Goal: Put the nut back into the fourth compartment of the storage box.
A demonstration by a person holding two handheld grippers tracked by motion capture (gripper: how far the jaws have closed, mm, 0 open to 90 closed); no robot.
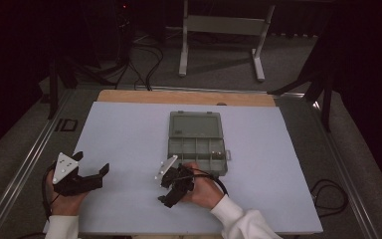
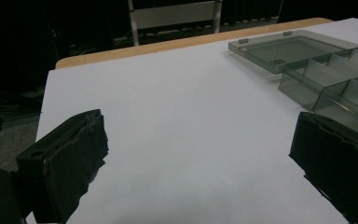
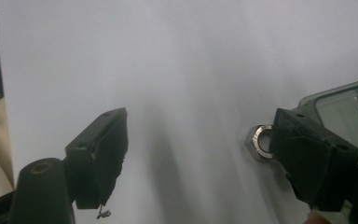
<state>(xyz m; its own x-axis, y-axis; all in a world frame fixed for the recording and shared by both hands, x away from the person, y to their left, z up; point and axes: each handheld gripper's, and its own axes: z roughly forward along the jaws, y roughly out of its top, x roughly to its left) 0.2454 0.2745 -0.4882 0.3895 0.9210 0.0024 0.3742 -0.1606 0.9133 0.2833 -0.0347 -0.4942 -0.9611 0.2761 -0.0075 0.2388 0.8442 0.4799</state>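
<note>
Nut (image 3: 259, 141), steel hex, flat on white bench (image 1: 129, 134) beside open organiser box (image 1: 197, 144), just outside one of my right fingers (image 3: 314, 158), spread wide for pickup; left fingers (image 2: 70, 168) wide, empty, parked clear.

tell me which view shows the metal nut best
The right gripper view: the nut lies close up on the white table, partly behind one jaw of the open right tool, beside the clear box. In the high view that spot is hidden by the hand. The left gripper view looks at bare table and the box.
</note>
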